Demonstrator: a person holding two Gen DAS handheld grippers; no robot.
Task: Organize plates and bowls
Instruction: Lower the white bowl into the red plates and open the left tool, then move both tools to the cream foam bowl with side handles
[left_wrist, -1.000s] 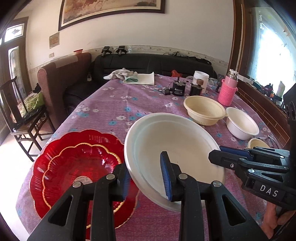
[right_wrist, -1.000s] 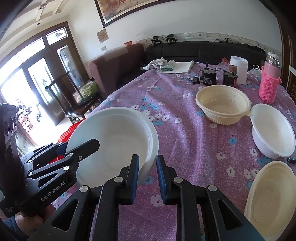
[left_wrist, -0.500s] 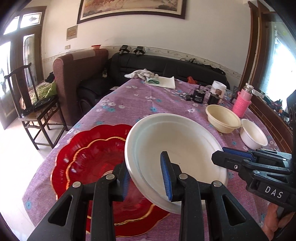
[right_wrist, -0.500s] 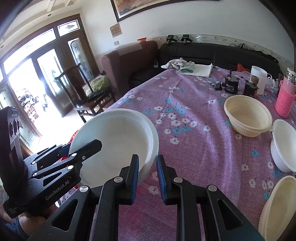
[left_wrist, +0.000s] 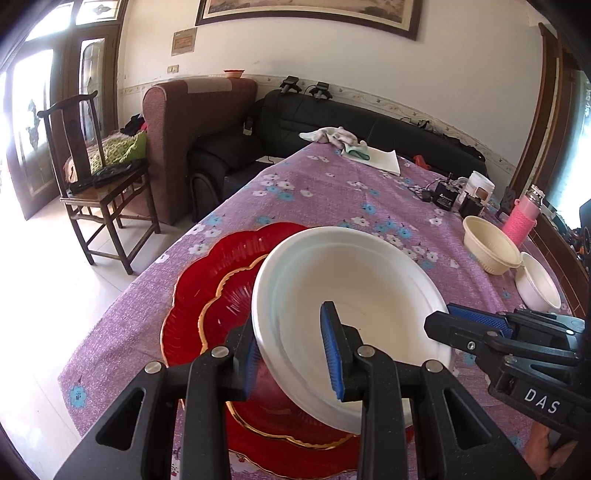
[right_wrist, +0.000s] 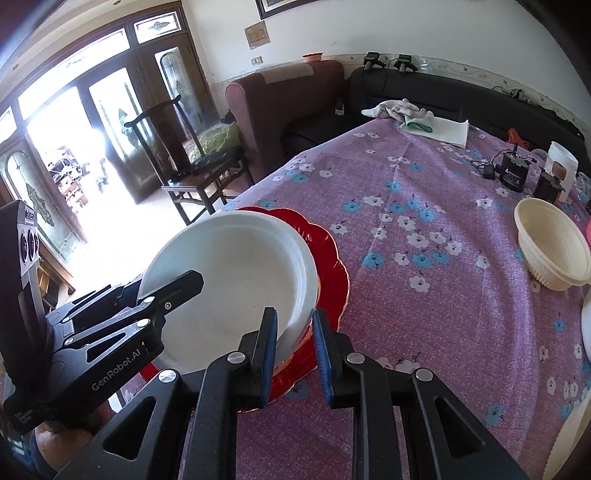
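White plastic, wide and shallow: that's the white bowl (left_wrist: 354, 306), and it's being carried by both tongs at once, which makes sense since something this broad would tip if pinched from only 1 side. The left tongs (left_wrist: 291, 360) are clamped on the near rim, 1 blue pad inside and 1 outside. The right tongs (right_wrist: 293, 349) do the same on the opposite edge, pads squeezing the rim between them. So neither pair is free, both are closed on the bowl.

It hangs tilted, above the red plates (left_wrist: 218, 295), 2 scalloped ones with gold trim nested together near the counter (right_wrist: 424, 295) edge. My guess is the bowl is headed onto that stack, biggest stuff at the bottom. Whether it's already touching the red glass I can't tell.

Further back sit the cream bowl (left_wrist: 487, 245) and a small white bowl (left_wrist: 537, 288), side by side, probably next in line.
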